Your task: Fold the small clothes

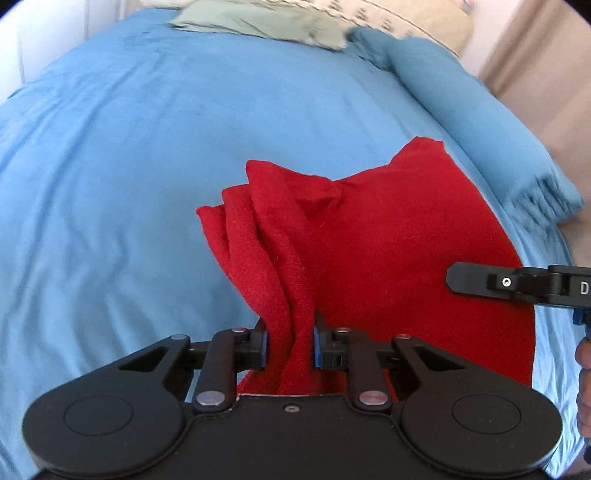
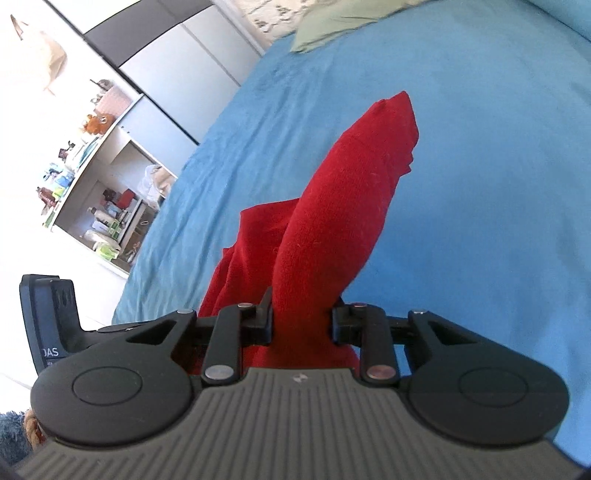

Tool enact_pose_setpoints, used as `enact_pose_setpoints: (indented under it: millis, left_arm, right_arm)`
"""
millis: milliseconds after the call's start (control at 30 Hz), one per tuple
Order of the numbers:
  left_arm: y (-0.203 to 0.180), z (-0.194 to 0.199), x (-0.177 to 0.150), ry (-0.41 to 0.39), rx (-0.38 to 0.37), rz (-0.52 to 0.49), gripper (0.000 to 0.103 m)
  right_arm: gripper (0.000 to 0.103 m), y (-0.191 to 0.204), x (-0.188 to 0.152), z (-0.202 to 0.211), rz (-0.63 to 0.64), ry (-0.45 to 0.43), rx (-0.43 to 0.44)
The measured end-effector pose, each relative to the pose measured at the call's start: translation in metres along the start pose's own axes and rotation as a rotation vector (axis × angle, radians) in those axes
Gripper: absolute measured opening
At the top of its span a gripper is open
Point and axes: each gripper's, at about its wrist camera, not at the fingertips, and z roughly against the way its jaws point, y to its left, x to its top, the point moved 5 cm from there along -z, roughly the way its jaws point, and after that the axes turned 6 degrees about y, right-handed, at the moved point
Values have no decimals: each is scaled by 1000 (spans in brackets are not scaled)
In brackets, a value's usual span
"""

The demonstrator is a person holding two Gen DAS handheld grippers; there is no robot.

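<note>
Two hand-held black two-finger grippers share one red fleecy knit garment (image 1: 369, 236) above a bed covered with a light blue sheet (image 1: 110, 184). Left gripper (image 1: 290, 343): jaws clenched on a bunched, pleated edge of the cloth, blue pads pressing it from both sides. Right gripper (image 2: 301, 321): jaws clenched on a thick rolled portion of the same garment (image 2: 332, 221), which rises ahead of it while a looser flap hangs to its left. In the left wrist view the far part of the cloth appears to lie on or just over the sheet; contact cannot be confirmed. Probable faults: both grasps hold gathered rather than flat fabric, so a fold made from here would likely trap creases; the bulky roll may slip from the right jaws under tension; uneven pull between the two hands could skew the edges. Surroundings: soft, mildly rumpled bedding that yields under pressure; a folded blue fringed blanket (image 1: 480, 118) near the right edge of the bed; a pale green pillow (image 1: 258, 22) at the head; white cluttered shelving (image 2: 96, 177) beside the bed; a beige curtain (image 1: 546, 66) at right
</note>
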Motion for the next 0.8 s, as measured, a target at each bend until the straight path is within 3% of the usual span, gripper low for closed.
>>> enact_pose_setpoints:
  millis: [167,300,500,567,633,667,700,767,800]
  left_arm:
    - [-37,-35,-30,84,7,-45,24]
    - [-46,-55,-39,87,76,-71,30]
    - [-52,-61,-38,84,117,-89,38]
    - [-56,-63,-40,87,128,-94,40]
    - [-56,-65,-37,92,144,-94,48]
    - [-58,-66,-39,92,164,-94,59]
    - [-59,-65,-37,88,181,-94,70]
    - [-58,-57,-37,75,197,-95,87]
    - [-59,-53,-35,64,196,-96,90]
  right_arm:
    - [42,-54,-47,22,-54,19,-35]
    - [43,-95,-74,10,-63,45,-65]
    - [49,-110,-82,-3,-72,56,-85]
    - [57,-109,-82,-6,-76,68,-95]
    - [67,-112,-82,-6,-75,81,-112]
    - [80,-112,-81,-6,-81,92,-128]
    - [84,-114,-80,-5,-87,102,-147]
    - [87,-114,-78,-1,-86,98,-154]
    - [88,-114,-78,3,-86,94,-152]
